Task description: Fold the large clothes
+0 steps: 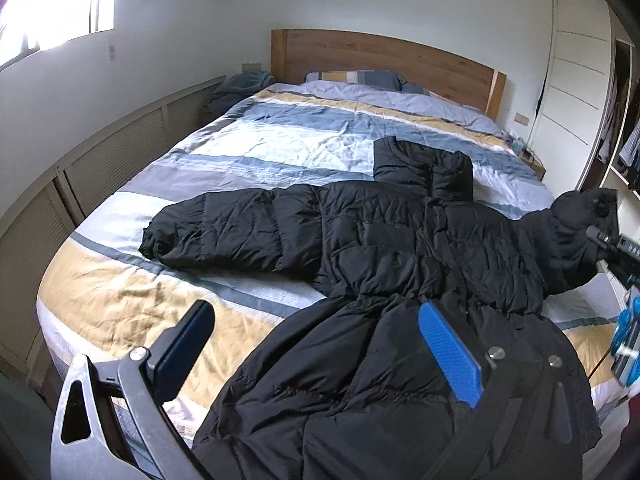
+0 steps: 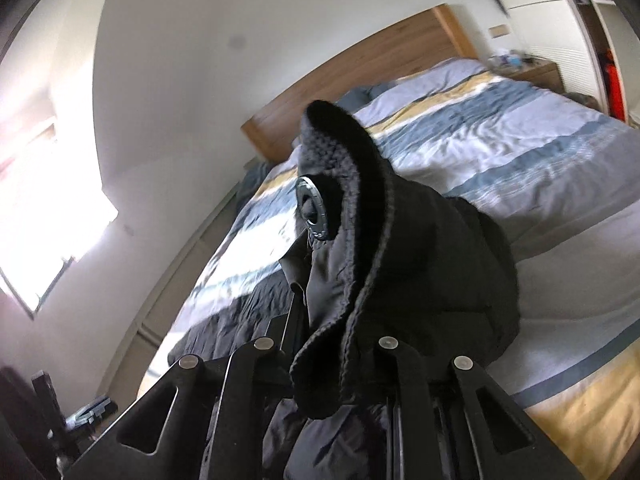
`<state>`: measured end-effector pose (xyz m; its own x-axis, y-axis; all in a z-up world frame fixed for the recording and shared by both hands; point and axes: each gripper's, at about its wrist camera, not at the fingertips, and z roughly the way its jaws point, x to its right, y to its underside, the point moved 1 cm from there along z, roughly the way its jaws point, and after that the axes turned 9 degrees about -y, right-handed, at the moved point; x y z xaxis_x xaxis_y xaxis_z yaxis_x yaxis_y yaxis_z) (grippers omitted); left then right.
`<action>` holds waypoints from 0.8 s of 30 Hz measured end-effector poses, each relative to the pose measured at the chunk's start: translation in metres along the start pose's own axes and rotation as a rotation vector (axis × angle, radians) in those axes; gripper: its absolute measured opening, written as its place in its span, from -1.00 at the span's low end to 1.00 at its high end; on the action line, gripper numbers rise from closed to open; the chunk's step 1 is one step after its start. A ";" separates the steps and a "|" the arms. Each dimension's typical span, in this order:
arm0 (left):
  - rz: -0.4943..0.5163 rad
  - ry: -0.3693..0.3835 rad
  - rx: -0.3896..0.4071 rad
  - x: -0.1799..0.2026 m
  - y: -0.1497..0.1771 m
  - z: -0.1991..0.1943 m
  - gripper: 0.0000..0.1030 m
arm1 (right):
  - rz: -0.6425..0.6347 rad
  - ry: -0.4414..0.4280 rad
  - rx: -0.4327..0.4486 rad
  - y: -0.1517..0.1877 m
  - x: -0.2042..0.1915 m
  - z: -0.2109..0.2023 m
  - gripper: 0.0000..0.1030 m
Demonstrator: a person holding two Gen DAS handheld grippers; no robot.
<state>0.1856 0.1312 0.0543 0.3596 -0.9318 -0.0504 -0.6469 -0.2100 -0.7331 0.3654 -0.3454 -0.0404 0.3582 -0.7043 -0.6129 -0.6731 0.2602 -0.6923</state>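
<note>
One sleeve cuff (image 2: 340,216) sits clamped in my right claw (image 2: 344,364); my left claw (image 1: 320,356) gapes over the jacket (image 1: 400,240). I'd carry the cuff across flat, keeping slack.

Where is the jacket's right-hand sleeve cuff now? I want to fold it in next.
In the right wrist view the knit cuff stands up, pinched in the right gripper, lifted above the striped duvet.
</note>
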 end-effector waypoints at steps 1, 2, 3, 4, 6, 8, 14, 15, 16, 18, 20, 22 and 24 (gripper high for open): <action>0.002 0.000 0.003 0.000 0.001 -0.001 1.00 | -0.011 -0.001 -0.021 0.005 -0.005 0.008 -0.64; 0.006 0.002 0.006 0.000 0.001 -0.002 1.00 | -0.021 -0.001 -0.038 0.012 -0.011 0.012 -0.65; 0.013 0.008 0.012 0.001 0.002 -0.004 1.00 | -0.034 -0.001 -0.061 0.019 -0.017 0.019 -0.66; 0.020 0.014 0.016 0.003 0.003 -0.006 1.00 | -0.044 -0.004 -0.086 0.026 -0.022 0.026 -0.66; 0.040 0.026 0.020 0.008 0.005 -0.010 1.00 | -0.059 -0.009 -0.130 0.040 -0.030 0.039 -0.67; 0.050 0.035 0.021 0.011 0.007 -0.013 1.00 | -0.071 -0.014 -0.179 0.055 -0.037 0.053 -0.80; 0.056 0.047 0.019 0.013 0.011 -0.018 1.00 | -0.144 0.048 -0.336 0.104 -0.047 0.099 -0.80; 0.056 0.045 0.017 0.012 0.012 -0.019 1.00 | -0.152 0.063 -0.357 0.111 -0.046 0.106 -0.80; 0.055 0.043 0.015 0.012 0.013 -0.019 1.00 | -0.149 0.073 -0.375 0.119 -0.047 0.111 -0.80; 0.052 0.037 0.010 0.011 0.015 -0.020 1.00 | -0.152 0.082 -0.399 0.129 -0.051 0.117 -0.79; 0.044 0.034 0.001 0.009 0.016 -0.020 1.00 | -0.168 0.103 -0.433 0.138 -0.051 0.126 -0.78; 0.035 0.033 -0.008 0.010 0.017 -0.020 1.00 | -0.185 0.108 -0.450 0.144 -0.052 0.131 -0.72; 0.029 0.034 -0.016 0.011 0.018 -0.020 1.00 | -0.183 0.091 -0.450 0.150 -0.055 0.134 -0.72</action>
<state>0.1646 0.1108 0.0545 0.3181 -0.9468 -0.0484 -0.6673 -0.1874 -0.7208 0.3314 -0.1793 -0.1609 0.4521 -0.7716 -0.4475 -0.8245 -0.1701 -0.5397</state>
